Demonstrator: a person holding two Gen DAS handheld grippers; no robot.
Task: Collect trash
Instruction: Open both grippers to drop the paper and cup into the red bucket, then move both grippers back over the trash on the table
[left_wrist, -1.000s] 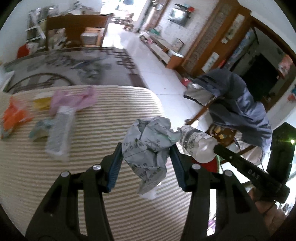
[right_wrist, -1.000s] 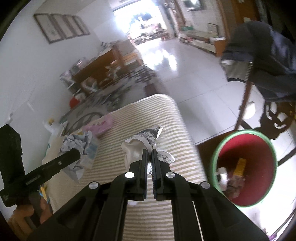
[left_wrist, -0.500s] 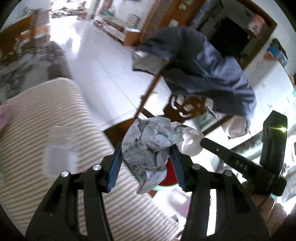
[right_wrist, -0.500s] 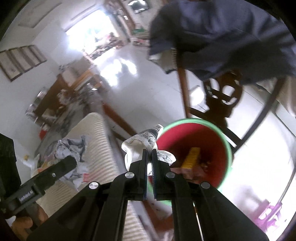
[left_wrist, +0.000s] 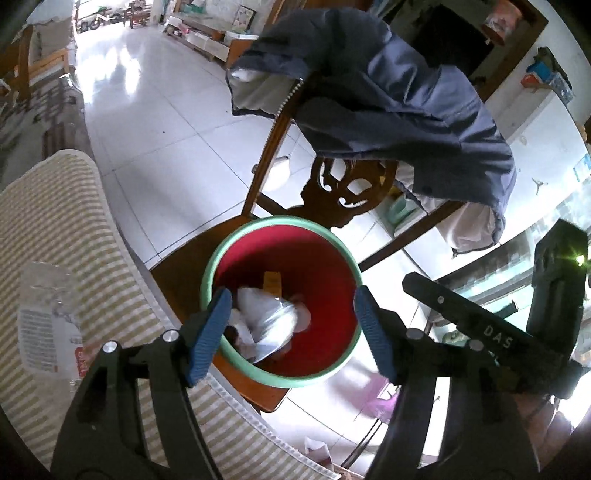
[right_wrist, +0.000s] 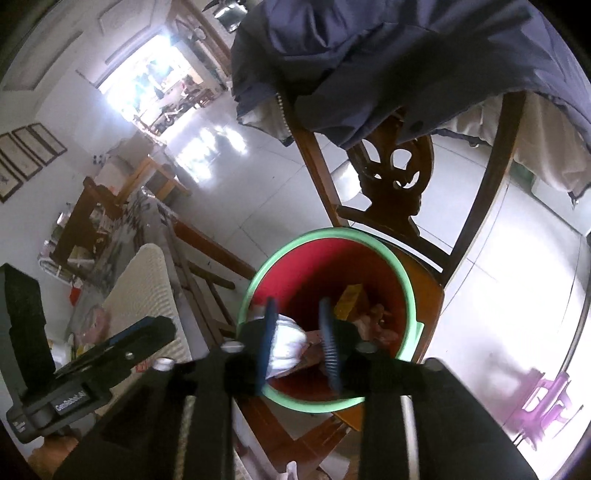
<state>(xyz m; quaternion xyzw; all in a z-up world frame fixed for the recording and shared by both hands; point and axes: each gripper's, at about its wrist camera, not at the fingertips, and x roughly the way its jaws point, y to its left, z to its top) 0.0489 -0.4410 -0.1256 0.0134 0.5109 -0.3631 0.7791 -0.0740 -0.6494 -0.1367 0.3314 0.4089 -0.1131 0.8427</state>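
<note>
A red bin with a green rim (left_wrist: 334, 236) (right_wrist: 404, 280) stands on a wooden chair seat beside the striped table. My left gripper (left_wrist: 293, 332) is open and empty above the bin's mouth. My right gripper (right_wrist: 297, 341) is open and empty over the bin too. Crumpled white paper and plastic (left_wrist: 269, 321) (right_wrist: 286, 347) lie in the bin with a yellow piece (left_wrist: 272, 282) (right_wrist: 349, 301). A clear plastic bottle (left_wrist: 50, 317) lies on the table at the left.
A carved wooden chair back (left_wrist: 343, 188) (right_wrist: 391, 184) rises behind the bin, draped with a blue jacket (left_wrist: 399, 99) (right_wrist: 406, 55). The striped tablecloth (left_wrist: 55, 229) (right_wrist: 146, 288) lies left of the bin. White tiled floor (left_wrist: 155, 122) lies beyond.
Both grippers have moved from the table to above the bin and opened. The crumpled newspaper has left my left gripper and the white bottle my right; trash now lies in the bin.
</note>
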